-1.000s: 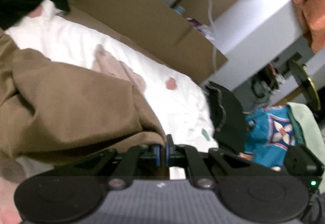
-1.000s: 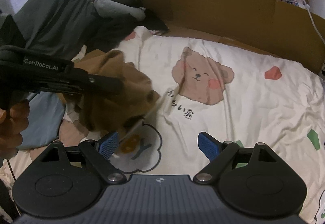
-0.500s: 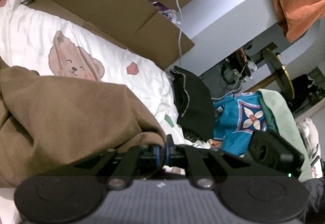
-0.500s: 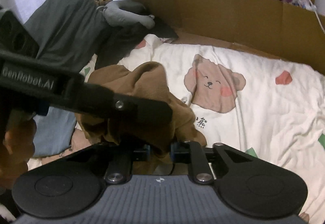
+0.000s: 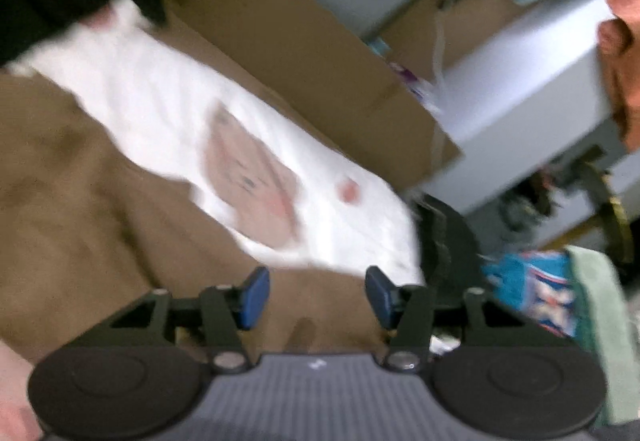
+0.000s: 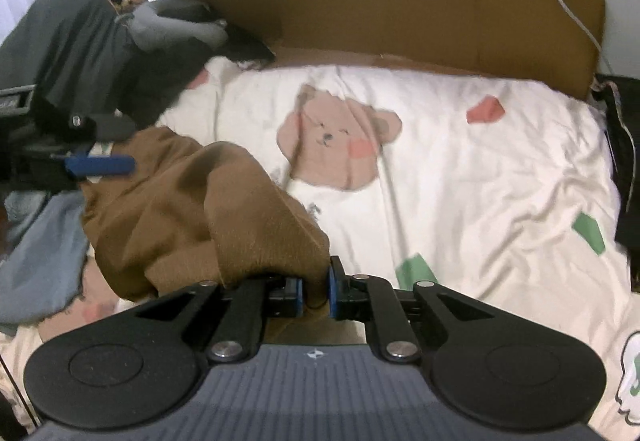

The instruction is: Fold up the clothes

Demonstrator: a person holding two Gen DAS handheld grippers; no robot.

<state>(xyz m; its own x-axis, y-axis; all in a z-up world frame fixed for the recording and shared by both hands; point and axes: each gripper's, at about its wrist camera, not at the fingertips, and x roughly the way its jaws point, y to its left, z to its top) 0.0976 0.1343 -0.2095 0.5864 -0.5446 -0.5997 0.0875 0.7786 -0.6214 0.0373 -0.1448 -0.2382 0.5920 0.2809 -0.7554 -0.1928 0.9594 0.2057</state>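
The right claw (image 6: pixel 314 291) is pinching an edge of the brown garment (image 6: pixel 200 209); the left claw (image 5: pixel 316 297) hangs spread above the same cloth, gripping nothing. To fold well, I'd say the left should take a matching edge so the fabric draws flat (it's bunched now). The garment lies crumpled, soft and thick, on the bed (image 6: pixel 480 181) by the bear print (image 6: pixel 336 145).
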